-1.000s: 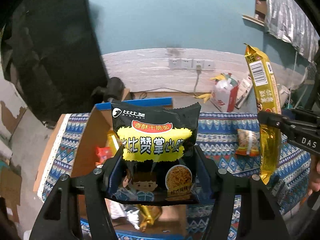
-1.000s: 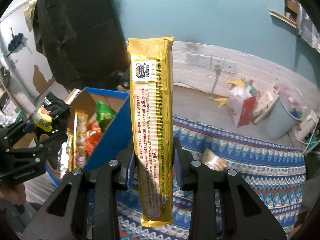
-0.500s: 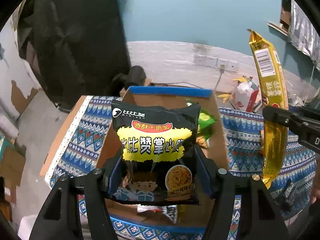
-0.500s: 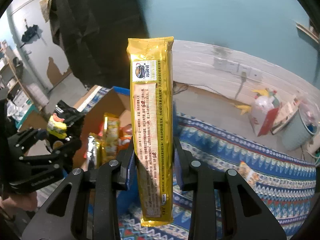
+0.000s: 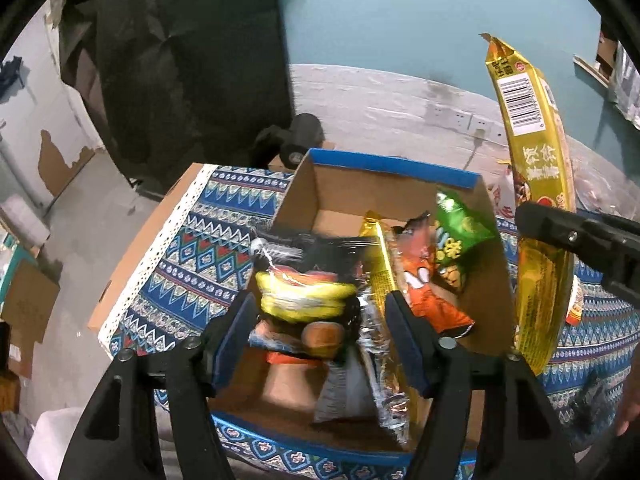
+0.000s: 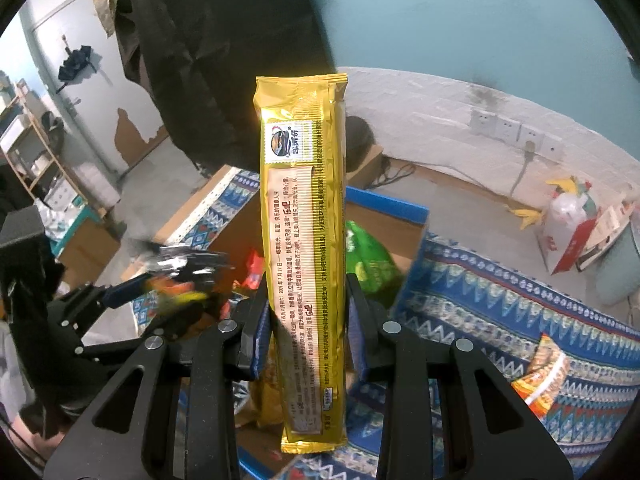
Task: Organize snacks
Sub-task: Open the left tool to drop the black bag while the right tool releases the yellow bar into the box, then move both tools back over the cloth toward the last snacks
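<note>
A teal wall over a whitewashed base runs behind a bench [image 5: 192, 264] draped in a blue zigzag-patterned cloth, and on it sits a cardboard box [image 5: 384, 168] with blue-edged flaps, already part filled with bright snack bags. The left claw [image 5: 320, 332] hangs over the box, its jaws just having spread; the black-and-yellow noodle packet [image 5: 304, 292] is a blur between them, seemingly let go and dropping into the box. The right claw [image 6: 308, 332] is clamped tight on a long gold biscuit sleeve [image 6: 304, 240], held upright just beside the box's near wall. To my eye the risk lies with that sleeve: it is tall and gripped low, so if it goes in standing it could catch on the box rim or tip out onto the cloth, and a hard squeeze may crack what is inside. The falling packet might also land askew on the orange and green bags [image 5: 460, 232] and leave little room. The sleeve looks stiff, glossy and creased at its crimped top, printed small on the back.
</note>
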